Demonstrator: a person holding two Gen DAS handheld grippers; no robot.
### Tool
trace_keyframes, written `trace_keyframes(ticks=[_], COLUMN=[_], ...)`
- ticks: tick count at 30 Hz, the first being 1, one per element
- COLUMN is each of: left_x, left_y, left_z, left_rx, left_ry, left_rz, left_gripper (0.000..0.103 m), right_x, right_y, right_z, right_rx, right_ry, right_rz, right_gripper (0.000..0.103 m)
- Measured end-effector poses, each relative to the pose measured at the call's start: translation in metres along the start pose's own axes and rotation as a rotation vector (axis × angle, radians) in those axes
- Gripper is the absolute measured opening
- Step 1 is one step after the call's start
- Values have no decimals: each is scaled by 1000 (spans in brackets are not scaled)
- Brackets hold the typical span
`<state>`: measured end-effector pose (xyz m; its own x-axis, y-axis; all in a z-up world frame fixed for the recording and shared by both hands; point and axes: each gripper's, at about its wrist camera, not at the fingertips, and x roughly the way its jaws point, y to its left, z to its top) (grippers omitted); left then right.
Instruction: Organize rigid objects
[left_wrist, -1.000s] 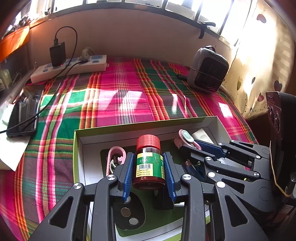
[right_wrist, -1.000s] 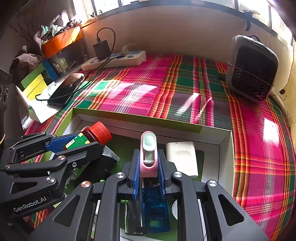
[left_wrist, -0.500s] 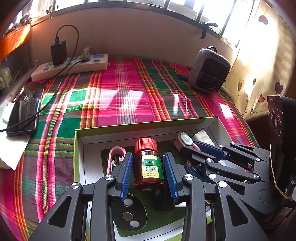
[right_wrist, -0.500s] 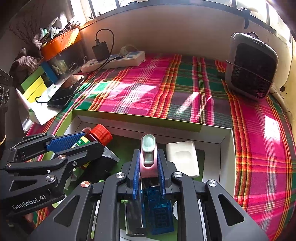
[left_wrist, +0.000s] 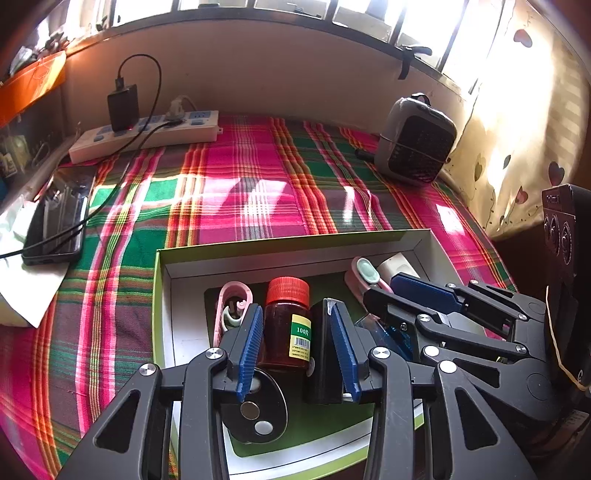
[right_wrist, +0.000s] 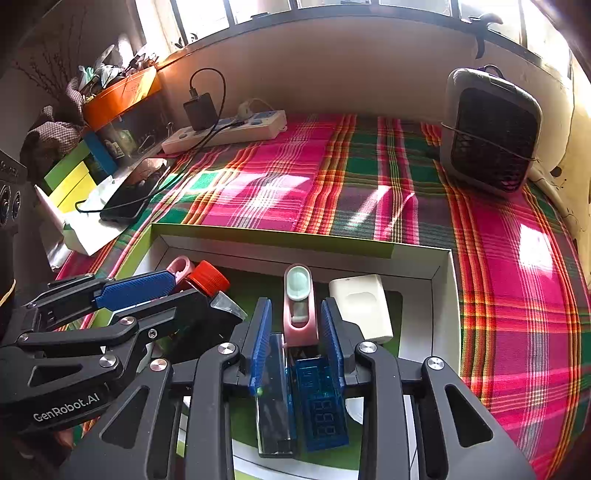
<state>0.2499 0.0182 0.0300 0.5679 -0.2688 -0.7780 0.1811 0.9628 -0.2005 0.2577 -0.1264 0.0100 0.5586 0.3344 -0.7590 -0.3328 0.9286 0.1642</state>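
In the one green-rimmed box (left_wrist: 295, 240), the left gripper (left_wrist: 295, 343), jaws just widened, straddles one red-capped bottle (left_wrist: 288, 325) while the right gripper (right_wrist: 297, 339), likewise parting, seemingly frees one pink clip-like item (right_wrist: 299, 310)

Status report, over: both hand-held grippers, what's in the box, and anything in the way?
Left hand-held gripper just opening around red-capped bottle. Right hand-held gripper just opening, pink clip between pads. Both in box. Black case crowds the bottle.
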Motion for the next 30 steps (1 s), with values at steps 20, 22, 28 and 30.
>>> trace_keyframes(ticks=[20, 22, 28, 30], left_x=[-59, -63, -76, -81], left_y=[-25, -27, -29, -28], left_z=[-43, -50, -71, -79], left_rx=[45, 42, 32, 25], left_ry=[-98, -98, -99, -105], left_rz=[109, 118, 150, 154], left_gripper=[40, 41, 41, 41], right_x=[-59, -65, -83, -88], right_y=[14, 16, 24, 26], right_z=[-35, -40, -59, -66], right_rx=[12, 7, 5, 2], right_ry=[-96, -107, -128, -133], right_rz=[-65, -78, -104, -125], right_gripper=[42, 43, 44, 45])
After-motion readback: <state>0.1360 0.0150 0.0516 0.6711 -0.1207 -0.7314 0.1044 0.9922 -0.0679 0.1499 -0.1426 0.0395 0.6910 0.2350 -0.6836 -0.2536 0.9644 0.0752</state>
